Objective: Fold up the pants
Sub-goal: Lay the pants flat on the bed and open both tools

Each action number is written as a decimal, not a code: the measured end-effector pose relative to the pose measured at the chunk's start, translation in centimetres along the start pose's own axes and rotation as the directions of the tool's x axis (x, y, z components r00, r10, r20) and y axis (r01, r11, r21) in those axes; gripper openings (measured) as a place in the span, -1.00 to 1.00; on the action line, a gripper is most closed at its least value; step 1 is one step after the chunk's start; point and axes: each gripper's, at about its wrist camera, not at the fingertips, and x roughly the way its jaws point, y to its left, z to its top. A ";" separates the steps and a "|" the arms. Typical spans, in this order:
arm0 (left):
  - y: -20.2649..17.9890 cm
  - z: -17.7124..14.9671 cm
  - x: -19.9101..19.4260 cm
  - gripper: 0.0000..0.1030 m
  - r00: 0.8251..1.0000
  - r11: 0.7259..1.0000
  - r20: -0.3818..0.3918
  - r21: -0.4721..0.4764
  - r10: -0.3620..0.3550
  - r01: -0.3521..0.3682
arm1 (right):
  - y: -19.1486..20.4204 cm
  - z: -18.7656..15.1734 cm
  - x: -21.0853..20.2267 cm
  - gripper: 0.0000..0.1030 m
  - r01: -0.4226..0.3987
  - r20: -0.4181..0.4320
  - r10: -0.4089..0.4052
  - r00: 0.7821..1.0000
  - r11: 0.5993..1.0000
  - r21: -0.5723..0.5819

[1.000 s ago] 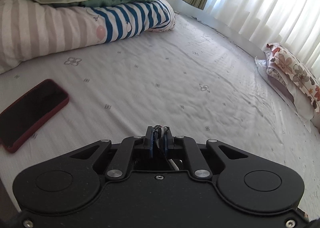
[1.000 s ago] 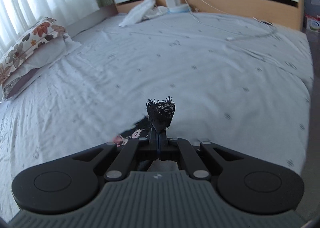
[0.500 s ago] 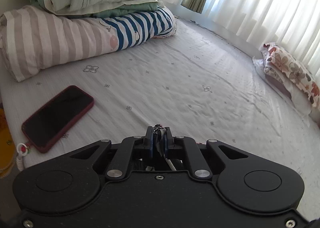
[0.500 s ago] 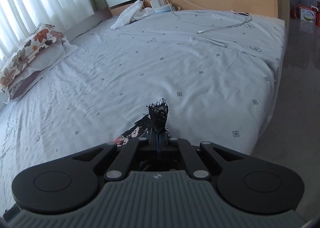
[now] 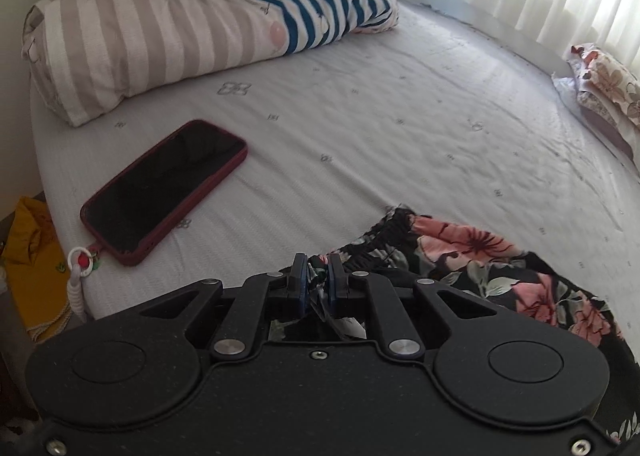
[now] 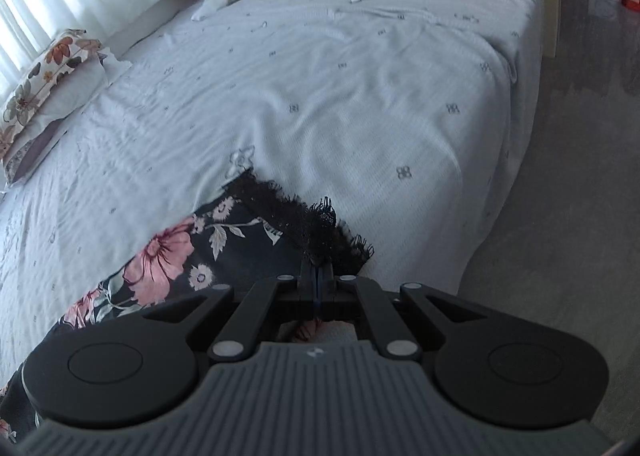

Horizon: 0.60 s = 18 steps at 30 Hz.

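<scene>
We are holding the floral pants (image 5: pixel 492 256) at the bed's (image 5: pixel 400 135) near edge, lower right of the left wrist frame. Our left gripper (image 5: pixel 316 276) is clamping bunched floral fabric between its blue pads. Our right gripper (image 6: pixel 318 276) is pinching the black lace hem (image 6: pixel 304 219), jaws together on it. A red-cased phone (image 5: pixel 164 187) is lying centre left, apart from the pants.
</scene>
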 end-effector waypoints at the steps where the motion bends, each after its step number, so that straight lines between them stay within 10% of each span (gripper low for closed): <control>1: 0.0 -0.2 0.3 -0.81 1.000 1.000 -0.007 0.001 0.007 -0.007 | -0.1 -0.2 0.2 -0.93 -0.007 -0.012 0.007 1.000 1.000 -0.006; 7: -0.1 -0.3 0.7 -0.79 1.000 0.999 -0.010 0.011 0.030 -0.030 | -0.5 -0.2 -0.4 0.03 -0.025 -0.022 0.024 0.999 0.999 -0.035; 18: -1.6 -0.2 -2.8 -0.04 0.998 0.993 0.035 0.106 -0.058 0.055 | 2.2 -1.4 -8.3 0.40 -0.135 0.100 0.166 0.981 0.956 -0.261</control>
